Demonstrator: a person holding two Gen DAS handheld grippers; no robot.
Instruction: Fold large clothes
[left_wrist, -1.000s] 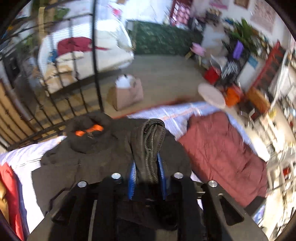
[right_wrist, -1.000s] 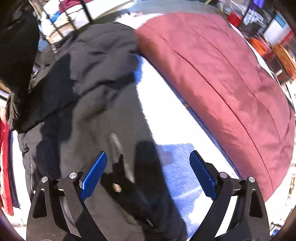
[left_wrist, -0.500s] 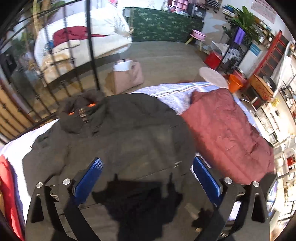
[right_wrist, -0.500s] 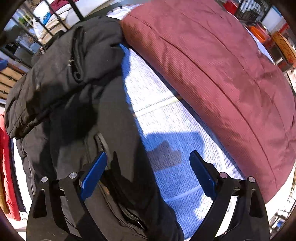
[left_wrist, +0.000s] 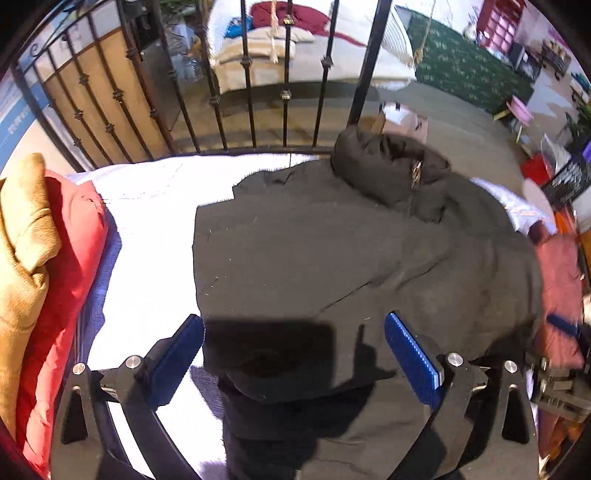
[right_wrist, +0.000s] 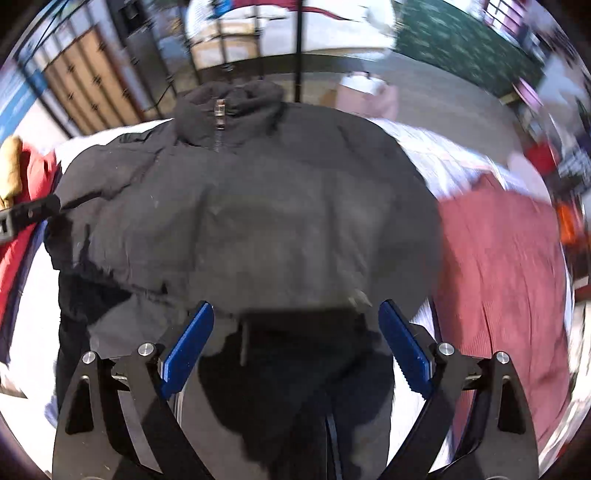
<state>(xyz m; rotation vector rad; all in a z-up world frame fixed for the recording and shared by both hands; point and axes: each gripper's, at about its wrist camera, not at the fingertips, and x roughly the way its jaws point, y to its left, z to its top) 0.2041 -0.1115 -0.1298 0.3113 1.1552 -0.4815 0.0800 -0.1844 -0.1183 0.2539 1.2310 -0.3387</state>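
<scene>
jacket | left tongs wide, empty | right tongs wide, empty

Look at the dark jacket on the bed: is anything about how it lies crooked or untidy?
Yes. The dark jacket lies slanted on the white sheet, its collar bunched by the metal bed rail and its right edge lapping onto the maroon cushion. The lower hem looks rumpled.

Left gripper released zipper edge; jacket front now folded shut.
</scene>
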